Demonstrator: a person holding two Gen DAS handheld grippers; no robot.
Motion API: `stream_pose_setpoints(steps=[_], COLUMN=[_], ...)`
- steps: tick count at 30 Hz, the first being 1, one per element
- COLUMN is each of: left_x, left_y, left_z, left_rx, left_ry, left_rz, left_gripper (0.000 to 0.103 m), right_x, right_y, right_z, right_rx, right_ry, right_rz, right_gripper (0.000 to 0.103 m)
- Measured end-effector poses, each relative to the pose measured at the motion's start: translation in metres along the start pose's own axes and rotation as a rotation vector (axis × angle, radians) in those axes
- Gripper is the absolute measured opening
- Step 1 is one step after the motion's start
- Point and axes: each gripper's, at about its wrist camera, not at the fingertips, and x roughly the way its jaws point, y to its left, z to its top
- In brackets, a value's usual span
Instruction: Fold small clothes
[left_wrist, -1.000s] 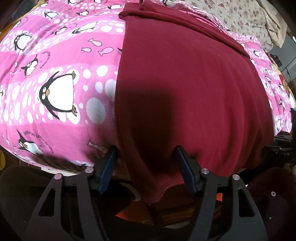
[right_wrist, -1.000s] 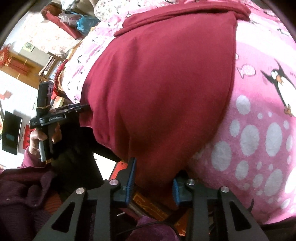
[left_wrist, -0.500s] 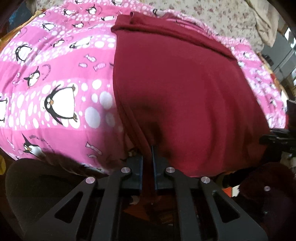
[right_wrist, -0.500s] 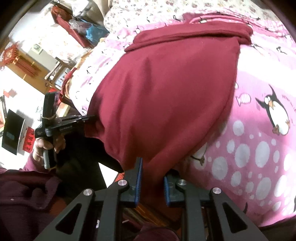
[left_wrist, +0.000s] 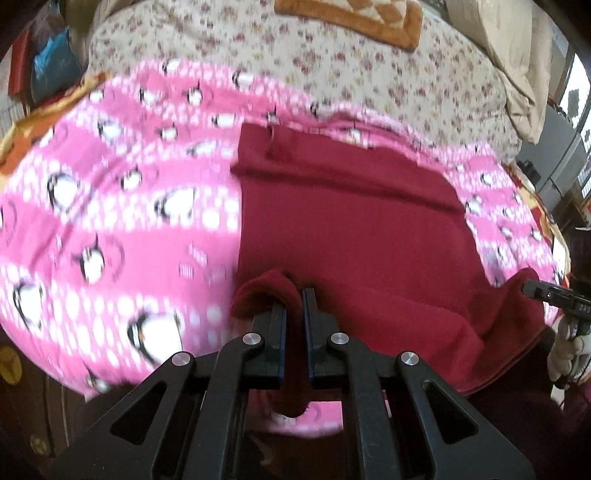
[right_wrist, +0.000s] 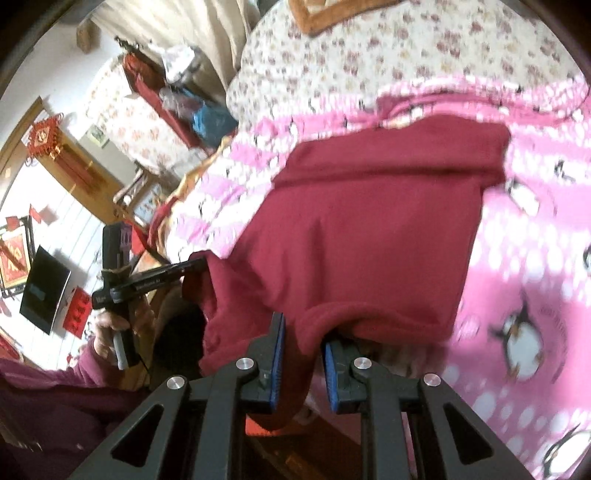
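Note:
A dark red garment (left_wrist: 354, 229) (right_wrist: 369, 236) lies spread on a pink penguin blanket (left_wrist: 110, 229) (right_wrist: 517, 280). Its near hem is lifted off the bed at both corners. My left gripper (left_wrist: 294, 299) is shut on the hem's left corner, and the cloth bunches over its fingertips. My right gripper (right_wrist: 303, 332) is shut on a thicker fold of the hem's right corner. In the right wrist view the left gripper (right_wrist: 195, 264) shows at the left, held by a hand (right_wrist: 110, 328). The right gripper's tip (left_wrist: 528, 286) pokes in at the right edge of the left wrist view.
Beyond the pink blanket lies a floral bedspread (left_wrist: 369, 74) with an orange patterned cloth (left_wrist: 351, 18) on it. A beige curtain (left_wrist: 517, 55) hangs at the far right. Shelves, red wall decorations (right_wrist: 44, 136) and a dark screen (right_wrist: 44, 291) fill the room at the left.
Both grippers closed on the garment's near hem, then rose and tilted up with it. The hem came off the bed edge, and more of the far bed came into view.

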Motion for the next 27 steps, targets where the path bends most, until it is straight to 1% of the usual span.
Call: stream_pose_setpoints(steps=[7,11,18,22,27], left_x=[0.006,0.017,0.040,0.056,0.080], left_y=[0.000,0.003,0.004,0.006,0.005], left_z=[0.042,0.066,0.104,0.123,0.145], left_rx=[-0.017,-0.036,-0.058,-0.073,-0.069], left_ry=[-0.075,-0.098,-0.104,-0.095,-0.081], left_rz=[0.018,0.024,0.035,0.030,0.043], left_gripper=[0.006,0.006,0.006,0.006,0.006], right_x=[-0.024,-0.028,-0.017,-0.009,0.001], right_y=[-0.013,-0.024,-0.047,-0.060,-0.080], right_z=[0.034,0.053,0.089,0.108,0.130], right_rx=[0.041,0.065,0.109,0.133,0.164], right_ry=[-0.140,-0.189,-0.222,-0.236,-0.243], right_rz=[-0.035,-0.058,-0.092,-0.098,-0.119], right_gripper=[0.018,0.018,0.017,0.017,0.017])
